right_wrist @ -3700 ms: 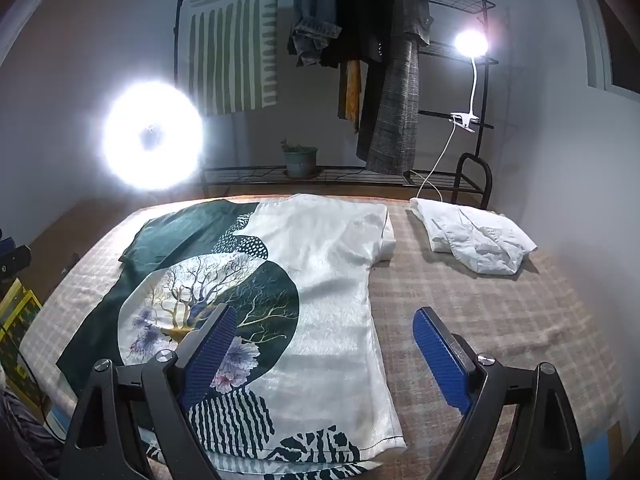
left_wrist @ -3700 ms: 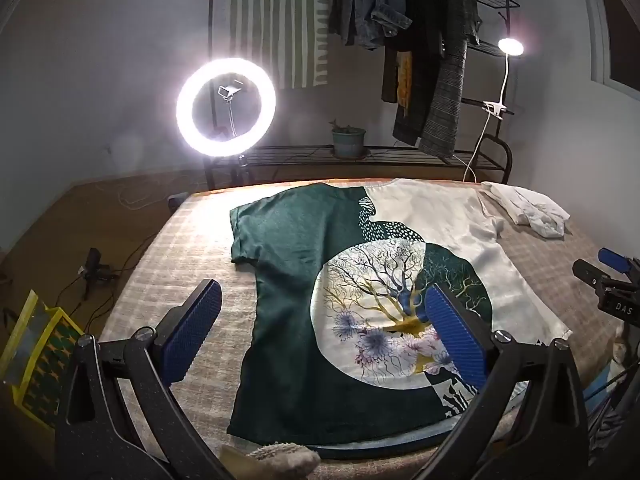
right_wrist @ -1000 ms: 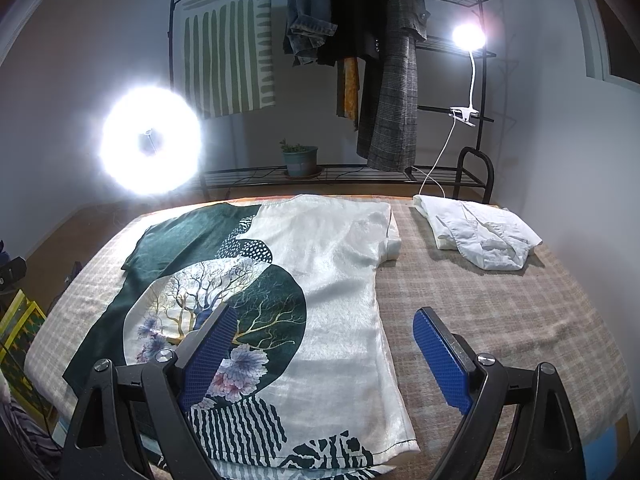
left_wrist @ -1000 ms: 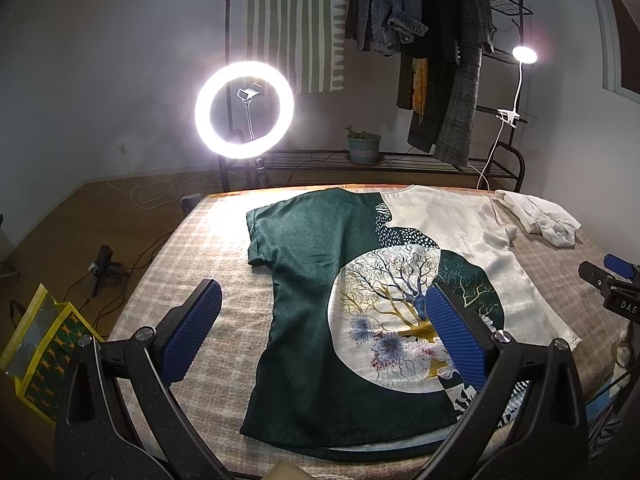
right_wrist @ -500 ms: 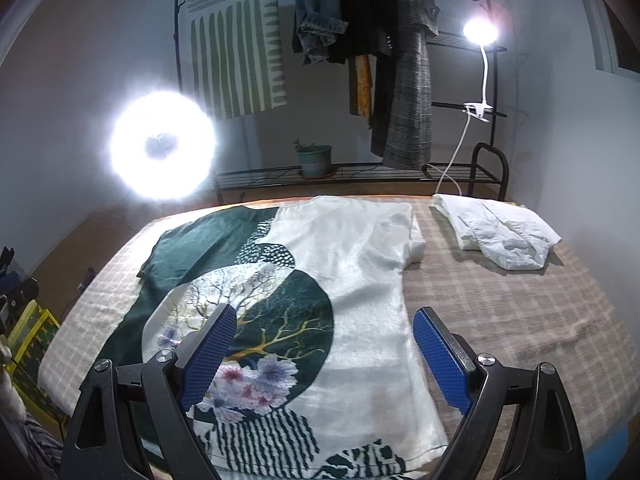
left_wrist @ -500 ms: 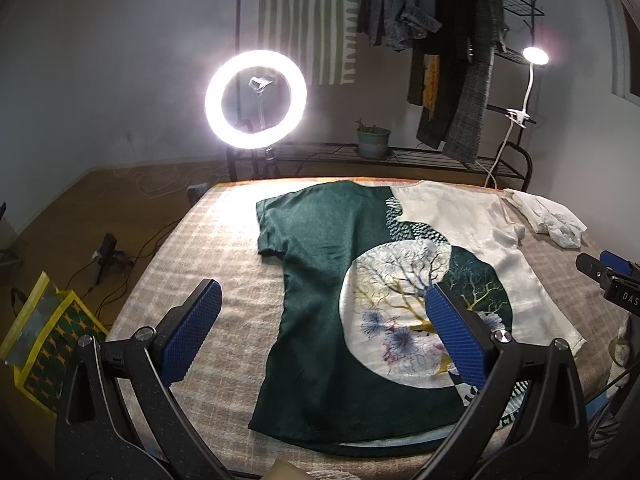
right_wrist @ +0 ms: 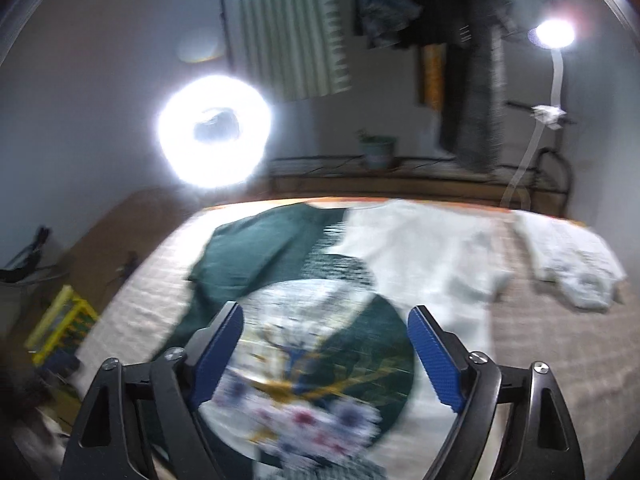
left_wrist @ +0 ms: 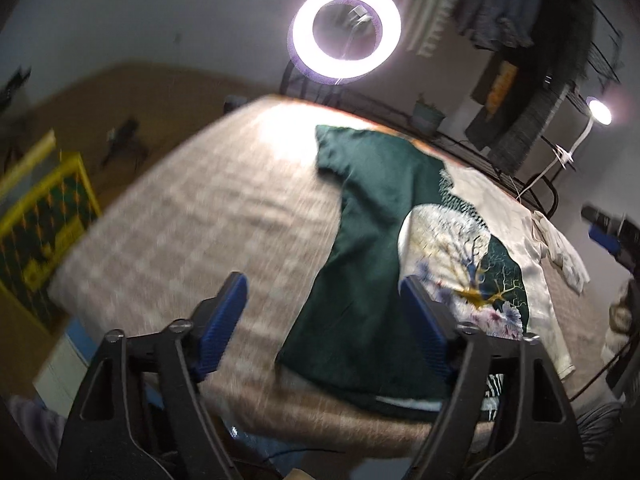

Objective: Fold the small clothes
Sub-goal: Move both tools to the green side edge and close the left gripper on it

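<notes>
We see the left gripper [left_wrist: 322, 316] rolled and dropped lower than half a second ago, so the ring light [left_wrist: 346, 30] now sits tilted high above it. Its jaws are closing with nothing between them; the green-and-white shirt [left_wrist: 372, 264] lies flat just ahead, its near green corner below the right pad. The right gripper [right_wrist: 326, 344] has slid over the shirt's printed circle, jaws closing slightly, empty. The folded white garment [right_wrist: 568, 264] lies ahead to its right.
</notes>
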### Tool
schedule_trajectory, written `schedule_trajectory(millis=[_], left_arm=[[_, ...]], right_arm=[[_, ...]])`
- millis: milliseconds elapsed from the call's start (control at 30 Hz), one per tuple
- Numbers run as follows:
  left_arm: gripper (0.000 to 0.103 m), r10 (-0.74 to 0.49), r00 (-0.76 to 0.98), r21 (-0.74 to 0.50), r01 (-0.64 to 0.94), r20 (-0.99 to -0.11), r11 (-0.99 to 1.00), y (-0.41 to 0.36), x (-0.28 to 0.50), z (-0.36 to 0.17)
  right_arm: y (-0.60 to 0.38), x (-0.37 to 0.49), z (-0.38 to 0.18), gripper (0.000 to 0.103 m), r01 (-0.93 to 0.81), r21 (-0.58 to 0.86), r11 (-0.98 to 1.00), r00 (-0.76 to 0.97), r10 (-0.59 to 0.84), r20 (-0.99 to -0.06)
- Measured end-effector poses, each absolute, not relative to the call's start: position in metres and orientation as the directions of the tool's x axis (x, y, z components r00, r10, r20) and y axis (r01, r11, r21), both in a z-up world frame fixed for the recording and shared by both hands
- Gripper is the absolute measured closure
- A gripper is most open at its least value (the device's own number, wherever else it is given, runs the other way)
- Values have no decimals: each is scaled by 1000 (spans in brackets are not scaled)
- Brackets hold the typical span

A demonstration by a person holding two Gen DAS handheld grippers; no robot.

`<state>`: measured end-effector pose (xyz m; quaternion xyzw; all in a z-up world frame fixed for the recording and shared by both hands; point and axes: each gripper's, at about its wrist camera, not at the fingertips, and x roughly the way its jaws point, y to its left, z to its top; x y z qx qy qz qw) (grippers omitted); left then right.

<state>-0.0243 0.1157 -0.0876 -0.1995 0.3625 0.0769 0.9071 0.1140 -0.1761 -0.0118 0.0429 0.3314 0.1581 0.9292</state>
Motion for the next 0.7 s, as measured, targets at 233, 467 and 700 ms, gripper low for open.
schedule_trajectory(millis=[233,467,700], left_arm=[[34,-83,636,-359,-319,-767,877,123,-19,-132],[37,-104,587,-359,-336,-803,871,125,-6,-158],[43,-164,556,-422,-375,-815,825,133,4,-175]], right_arm=[[-104,174,0,24,-420,223,880,621,458,-636],[-35,233,-4,28,-490,287,823,506,537,-676],[47,292,-23,33,-527,265,808,448,529,-721]])
